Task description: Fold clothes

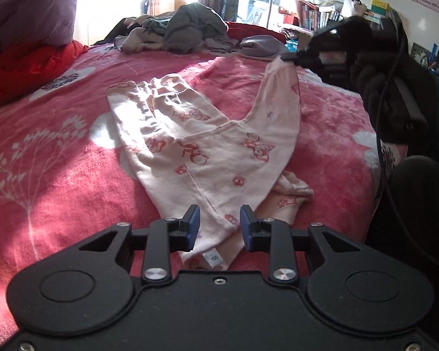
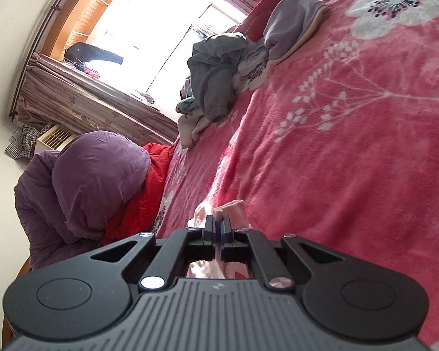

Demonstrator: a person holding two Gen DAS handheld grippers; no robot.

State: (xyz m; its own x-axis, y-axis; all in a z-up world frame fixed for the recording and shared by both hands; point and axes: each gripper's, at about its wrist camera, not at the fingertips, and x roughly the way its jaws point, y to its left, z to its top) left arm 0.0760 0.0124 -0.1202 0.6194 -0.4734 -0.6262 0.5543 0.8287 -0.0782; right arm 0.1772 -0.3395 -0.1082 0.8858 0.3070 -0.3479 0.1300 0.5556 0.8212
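A pair of small pale pink pants (image 1: 207,149) with red cartoon prints lies on the pink floral blanket (image 1: 58,158). My left gripper (image 1: 219,228) is open, its blue pads either side of the waistband end with a white size tag. My right gripper (image 1: 289,57) is shut on the cuff of the right leg and holds it lifted above the bed; the left leg lies flat. In the right wrist view the right gripper (image 2: 218,228) pinches a fold of the pink cuff (image 2: 231,209) between closed pads.
A heap of grey and lilac clothes (image 1: 184,29) sits at the far side of the bed, also in the right wrist view (image 2: 219,67). A purple and red duvet (image 1: 29,29) is bunched at the left. Bookshelves (image 1: 322,14) stand beyond the bed's right edge.
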